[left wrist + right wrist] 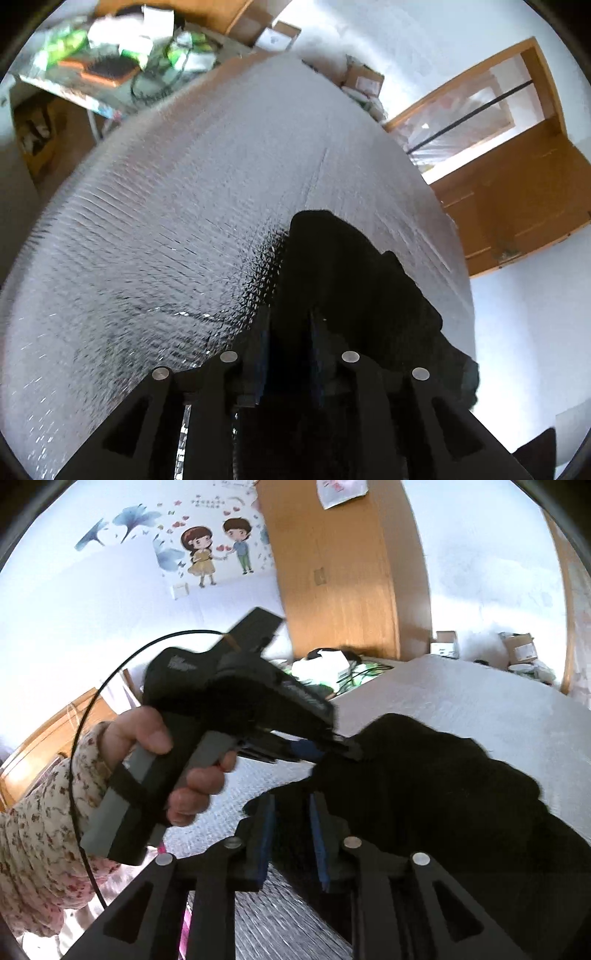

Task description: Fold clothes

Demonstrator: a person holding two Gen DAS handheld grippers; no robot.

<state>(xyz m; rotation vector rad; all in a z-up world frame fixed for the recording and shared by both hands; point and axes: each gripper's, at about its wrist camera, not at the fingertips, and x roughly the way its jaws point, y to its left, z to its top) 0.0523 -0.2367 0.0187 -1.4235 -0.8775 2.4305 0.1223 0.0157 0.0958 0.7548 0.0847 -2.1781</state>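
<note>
Above silver mat (166,221), black garment (443,775) clamped in jaws of left gripper (332,747) and right gripper (291,812).

My left wrist camera sits just behind my left gripper (291,325) and looks forward and down along its fingers, close over the silver quilted tabletop (166,229), toward a cluttered desk (110,62) and a wooden cabinet (517,206) at the far side. My right wrist camera rides behind my right gripper (291,812), tilted higher, facing a white wall with cartoon stickers (218,546) and a wooden wardrobe (343,565). It also catches my left hand (177,760) from the side, very near. Both views share the black garment (351,280) close ahead, the silver surface and the cluttered desk beyond.
</note>
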